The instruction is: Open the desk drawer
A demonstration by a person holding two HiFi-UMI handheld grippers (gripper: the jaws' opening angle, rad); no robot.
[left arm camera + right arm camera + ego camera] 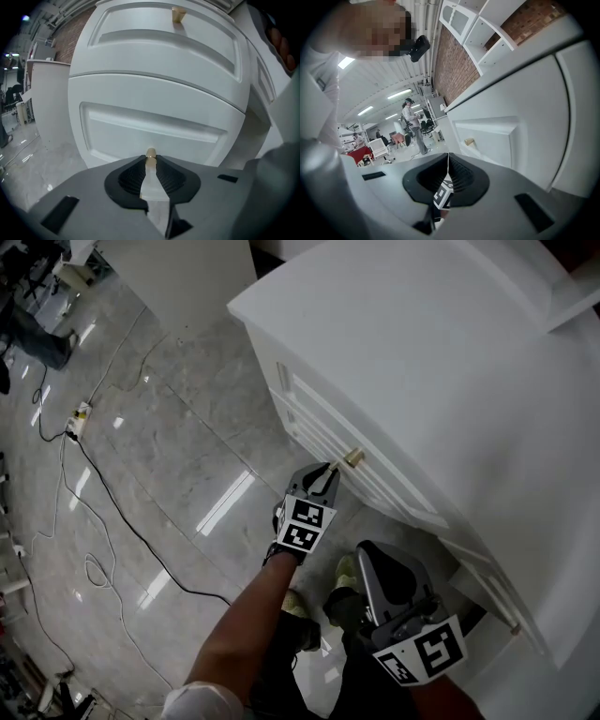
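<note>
The left tongs (150,160) are clenched on the small brass knob (150,153) of the lower drawer (150,124), with the 2 ribbed pads pinching it right at their tips. That makes sense to me. The knob is the only purchase on a flat white front, and taking it at the very end keeps the bulky body of the tool off the panel. The tool meets the knob roughly head-on and tilted a little downward, so a pull should run along the drawer's travel, not across it.

As far as I can tell the drawer is fully closed. The upper drawer (164,42) above it has its own knob (177,15), which nothing is touching. Both drawers sit in the front of the white counter (450,352).

The right tongs (448,157) are closed on nothing, their tips meeting in a thin line. They are held back from the drawers, near a panelled cupboard door (497,140). I'd guess they are parked there to stay out of the way, since 1 grip is enough for so small a knob. By my reading, the opening pull has not begun.
</note>
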